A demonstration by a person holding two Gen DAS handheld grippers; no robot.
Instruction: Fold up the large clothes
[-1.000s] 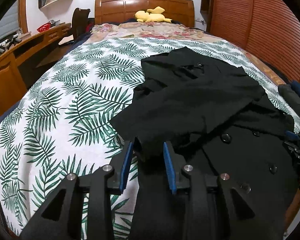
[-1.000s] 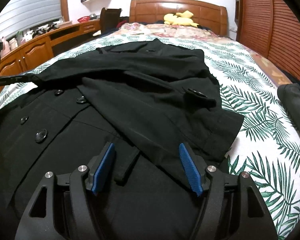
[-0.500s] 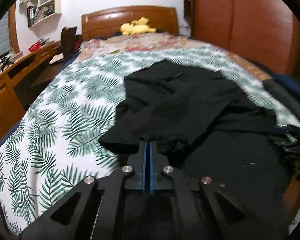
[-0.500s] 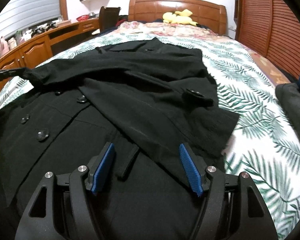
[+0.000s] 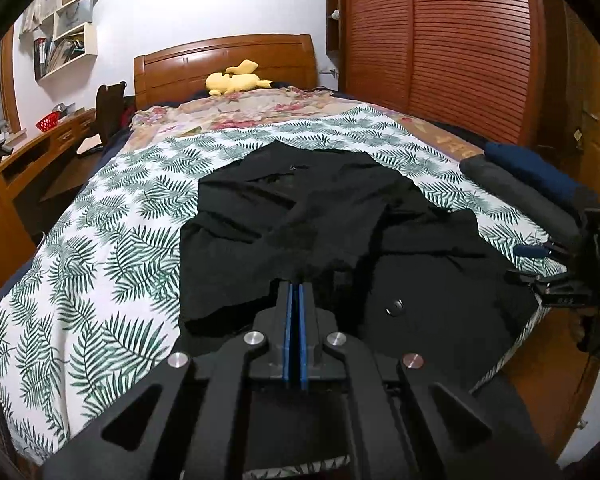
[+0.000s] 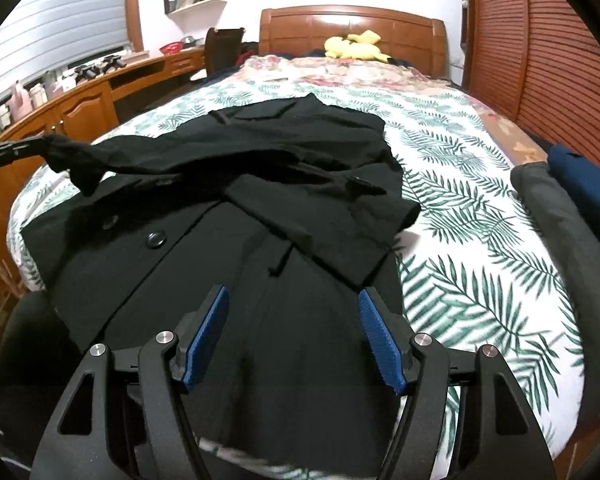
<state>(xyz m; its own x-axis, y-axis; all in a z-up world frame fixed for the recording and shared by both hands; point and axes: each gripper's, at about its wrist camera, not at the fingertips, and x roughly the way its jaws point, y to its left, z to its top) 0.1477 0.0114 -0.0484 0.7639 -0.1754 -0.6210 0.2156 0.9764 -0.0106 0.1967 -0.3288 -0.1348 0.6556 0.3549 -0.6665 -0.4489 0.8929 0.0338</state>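
Note:
A black buttoned coat (image 5: 340,216) lies on the leaf-print bedspread (image 5: 100,248), its sleeves folded across the front. My left gripper (image 5: 295,288) is shut on the end of the coat's left sleeve and holds it lifted above the bed. In the right wrist view the lifted sleeve end (image 6: 72,156) hangs from the left gripper at the left edge. My right gripper (image 6: 292,312) is open and empty over the coat's lower body (image 6: 284,320). It also shows at the right edge of the left wrist view (image 5: 576,280).
Folded grey and navy clothes (image 6: 560,208) lie along the bed's right side. A yellow plush toy (image 5: 236,80) sits by the wooden headboard. A wooden desk (image 6: 80,100) runs along the left and a slatted wardrobe (image 5: 460,48) along the right.
My left gripper closed on the sleeve end and lifted it up and back. My right gripper stayed open and drew back a little over the coat's lower part.

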